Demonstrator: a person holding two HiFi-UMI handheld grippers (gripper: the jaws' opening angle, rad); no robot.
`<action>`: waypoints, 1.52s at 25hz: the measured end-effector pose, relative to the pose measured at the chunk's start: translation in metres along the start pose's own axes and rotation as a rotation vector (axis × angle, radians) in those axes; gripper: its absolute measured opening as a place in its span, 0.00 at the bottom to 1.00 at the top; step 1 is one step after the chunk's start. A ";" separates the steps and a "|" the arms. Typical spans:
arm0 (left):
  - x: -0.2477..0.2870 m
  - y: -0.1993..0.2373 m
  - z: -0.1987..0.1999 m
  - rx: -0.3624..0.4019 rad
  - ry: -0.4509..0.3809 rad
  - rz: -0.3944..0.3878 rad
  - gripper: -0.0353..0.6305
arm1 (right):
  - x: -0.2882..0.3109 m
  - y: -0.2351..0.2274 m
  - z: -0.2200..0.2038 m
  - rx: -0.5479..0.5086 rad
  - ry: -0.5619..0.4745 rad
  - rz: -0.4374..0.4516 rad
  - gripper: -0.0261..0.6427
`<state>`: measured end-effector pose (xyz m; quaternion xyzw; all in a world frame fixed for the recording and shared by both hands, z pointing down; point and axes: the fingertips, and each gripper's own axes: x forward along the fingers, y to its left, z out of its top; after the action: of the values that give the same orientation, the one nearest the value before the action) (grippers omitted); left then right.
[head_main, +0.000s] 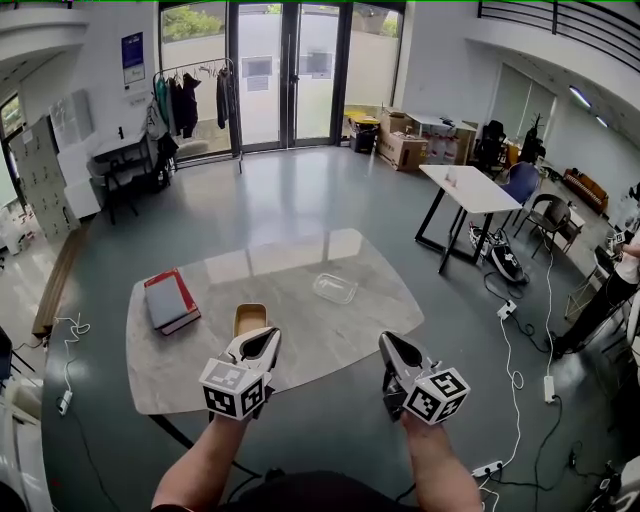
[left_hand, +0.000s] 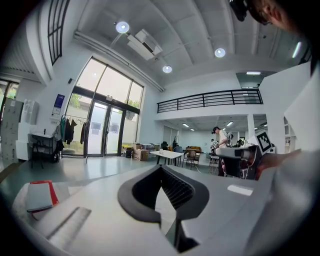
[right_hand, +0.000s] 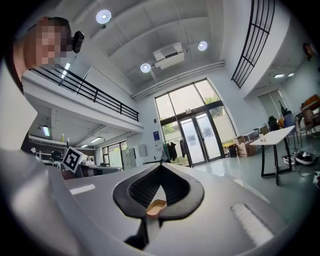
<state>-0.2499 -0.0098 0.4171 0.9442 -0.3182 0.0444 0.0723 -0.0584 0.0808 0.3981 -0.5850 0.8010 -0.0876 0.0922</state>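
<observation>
Left gripper (head_main: 264, 338) & right gripper (head_main: 392, 345) hang low by the near edge of the table (head_main: 320, 340). Both have jaws pressed together w/ nothing in them. Risk, I think: a push fwd w/ shut jaws would just bump the little wood box (head_main: 250, 316) & slide it away. Box sits just in front of left gripper's tips. Right gripper is off to the side, well apart.
</observation>
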 end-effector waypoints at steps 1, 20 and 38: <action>0.002 -0.003 0.000 0.002 0.001 0.000 0.06 | -0.003 -0.003 0.001 0.001 -0.002 -0.004 0.06; 0.046 -0.067 -0.021 0.020 0.042 0.016 0.06 | -0.085 -0.090 -0.011 0.094 0.018 -0.062 0.06; 0.164 -0.032 -0.010 0.026 0.030 -0.052 0.06 | -0.011 -0.165 -0.012 0.093 0.078 -0.086 0.06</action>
<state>-0.1007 -0.0807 0.4453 0.9523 -0.2917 0.0607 0.0661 0.0940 0.0424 0.4508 -0.6100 0.7733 -0.1514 0.0839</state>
